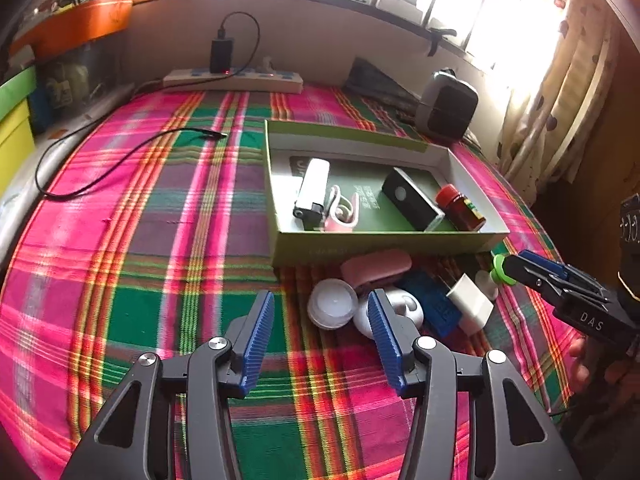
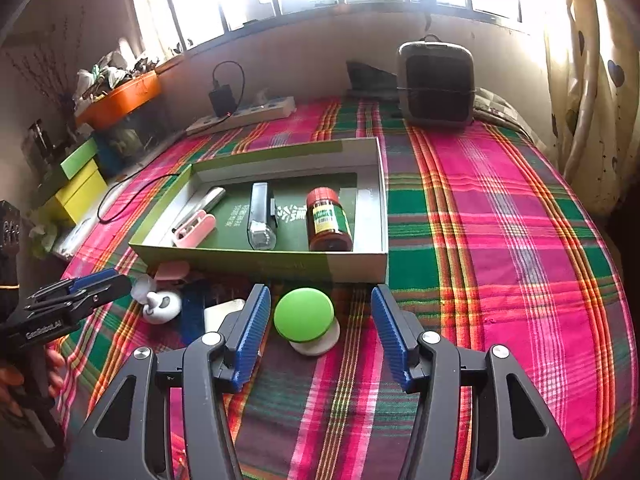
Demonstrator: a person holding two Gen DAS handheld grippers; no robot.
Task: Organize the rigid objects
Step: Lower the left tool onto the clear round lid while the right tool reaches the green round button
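A green cardboard box point(image 1: 376, 246) point(image 2: 256, 262) lies on the plaid cloth and holds a white device point(image 1: 312, 190), a pink clip point(image 1: 340, 216), a black device point(image 1: 412, 200) and a red-lidded jar point(image 1: 460, 208) point(image 2: 328, 220). In front of it lie a pink case point(image 1: 376, 266), a white round tub point(image 1: 332, 304), a blue block point(image 1: 432, 300), a white adapter point(image 1: 470, 304) and a green-capped object point(image 2: 304, 314). My left gripper point(image 1: 320, 320) is open over the cloth just left of the tub. My right gripper point(image 2: 320, 320) is open, its jaws on either side of the green-capped object.
A power strip point(image 1: 232, 78) with a black charger stands at the back wall, its cable point(image 1: 120, 160) trailing over the cloth. A grey speaker-like box point(image 2: 436, 84) sits at the back right. Coloured boxes point(image 2: 76, 188) and an orange tub point(image 2: 120, 100) stand at the left.
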